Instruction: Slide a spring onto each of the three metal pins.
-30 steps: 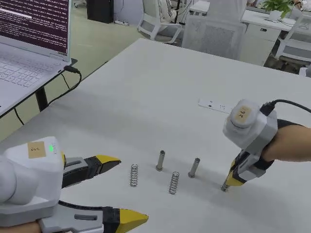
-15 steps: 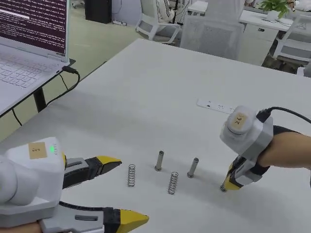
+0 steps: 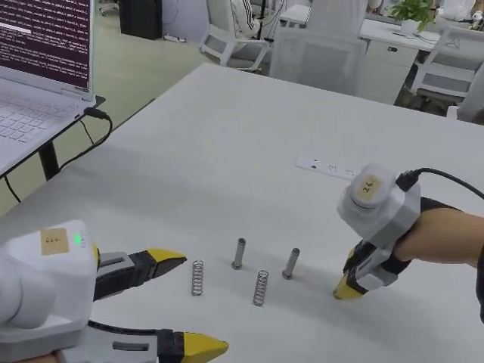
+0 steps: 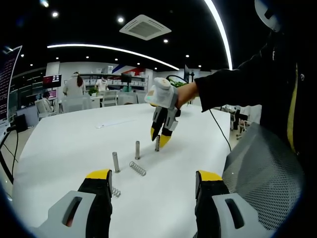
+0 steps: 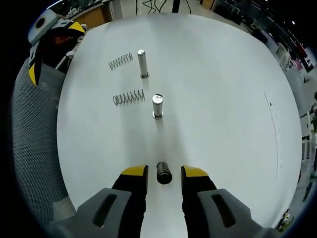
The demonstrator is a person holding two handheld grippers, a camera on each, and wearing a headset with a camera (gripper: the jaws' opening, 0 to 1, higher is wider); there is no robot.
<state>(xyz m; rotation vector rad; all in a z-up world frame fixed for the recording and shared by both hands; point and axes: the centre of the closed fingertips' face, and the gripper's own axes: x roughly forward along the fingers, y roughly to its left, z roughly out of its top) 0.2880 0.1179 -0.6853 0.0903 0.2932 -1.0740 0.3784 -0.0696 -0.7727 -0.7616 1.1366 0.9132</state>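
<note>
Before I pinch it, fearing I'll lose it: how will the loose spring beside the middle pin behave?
Lying on its side on the smooth table, the spring would probably roll if nudged. Thin open coils: likely light and squashy.

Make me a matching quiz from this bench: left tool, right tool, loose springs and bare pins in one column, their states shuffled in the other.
1 left tool
2 right tool
3 loose springs
4 bare pins

a standing upright
b jaws wide apart, holding nothing
c lying on the table
d jaws either side of a spring-covered pin

Pairs: 1-b, 2-d, 3-c, 4-a
</note>
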